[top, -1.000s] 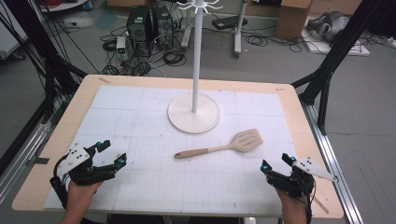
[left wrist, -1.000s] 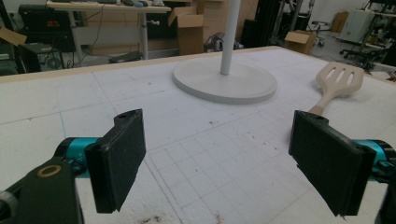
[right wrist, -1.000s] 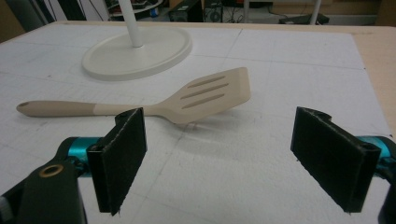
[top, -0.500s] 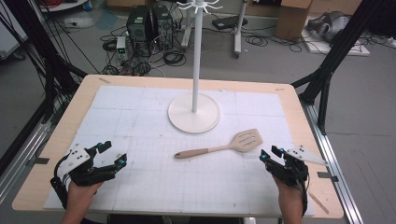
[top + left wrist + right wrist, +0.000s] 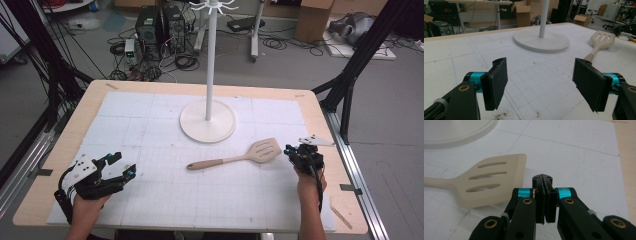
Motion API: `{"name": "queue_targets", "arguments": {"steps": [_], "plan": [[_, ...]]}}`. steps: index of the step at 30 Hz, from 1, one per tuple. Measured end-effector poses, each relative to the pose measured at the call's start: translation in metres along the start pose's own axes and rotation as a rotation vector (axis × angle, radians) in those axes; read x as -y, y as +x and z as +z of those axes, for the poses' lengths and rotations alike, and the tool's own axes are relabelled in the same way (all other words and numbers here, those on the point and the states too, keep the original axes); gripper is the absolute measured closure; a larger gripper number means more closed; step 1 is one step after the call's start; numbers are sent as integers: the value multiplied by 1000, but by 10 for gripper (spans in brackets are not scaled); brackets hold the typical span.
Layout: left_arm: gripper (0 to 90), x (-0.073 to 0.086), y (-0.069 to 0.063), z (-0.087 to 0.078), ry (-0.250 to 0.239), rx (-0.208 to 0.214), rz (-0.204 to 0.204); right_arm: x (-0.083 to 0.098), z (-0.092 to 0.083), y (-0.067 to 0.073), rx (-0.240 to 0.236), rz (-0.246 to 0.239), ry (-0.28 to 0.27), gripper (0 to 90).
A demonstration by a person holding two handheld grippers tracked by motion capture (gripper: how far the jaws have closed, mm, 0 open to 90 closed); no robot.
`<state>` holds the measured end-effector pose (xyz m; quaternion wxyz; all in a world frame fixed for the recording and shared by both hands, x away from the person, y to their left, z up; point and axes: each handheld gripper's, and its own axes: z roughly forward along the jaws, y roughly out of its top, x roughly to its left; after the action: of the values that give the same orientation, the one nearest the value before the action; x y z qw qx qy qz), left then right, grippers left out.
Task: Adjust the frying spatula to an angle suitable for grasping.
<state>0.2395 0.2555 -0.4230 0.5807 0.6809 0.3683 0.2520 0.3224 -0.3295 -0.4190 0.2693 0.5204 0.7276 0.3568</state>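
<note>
A beige slotted spatula (image 5: 235,159) lies flat on the white mat, its head (image 5: 491,182) pointing right. My right gripper (image 5: 291,150) sits just right of that head, low over the mat. Its jaws are shut on each other (image 5: 542,195) with nothing between them, and they stand apart from the spatula's edge. My left gripper (image 5: 122,164) rests at the front left, far from the spatula (image 5: 602,40). Its jaws (image 5: 539,75) stand wide open; they have just been closing a little, with nothing between them.
A white hook stand with a round base (image 5: 207,121) rises at the mat's middle back, also seen as a base (image 5: 541,42) ahead of the left gripper. The wooden table edge (image 5: 345,165) runs close on the right. A thin wooden strip (image 5: 342,216) lies front right.
My right hand has moved forward along the right side to the spatula's head, and its jaws have gone from wide open to shut. The left hand has stayed in place.
</note>
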Motion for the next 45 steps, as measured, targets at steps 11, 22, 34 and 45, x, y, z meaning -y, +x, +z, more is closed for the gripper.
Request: {"name": "queue_targets", "arguments": {"steps": [11, 22, 34, 45], "plan": [[463, 1, 2, 1, 22, -4, 4, 0, 6, 7, -32, -42, 23, 893], [504, 2, 5, 1, 41, -2, 0, 3, -5, 19, -88, -46, 43, 894], [500, 2, 7, 1, 46, -10, -7, 24, -22, 35, -142, 2, 31, 894], [525, 3, 7, 2, 59, -11, -6, 32, -32, 51, -189, -9, 28, 894]]}}
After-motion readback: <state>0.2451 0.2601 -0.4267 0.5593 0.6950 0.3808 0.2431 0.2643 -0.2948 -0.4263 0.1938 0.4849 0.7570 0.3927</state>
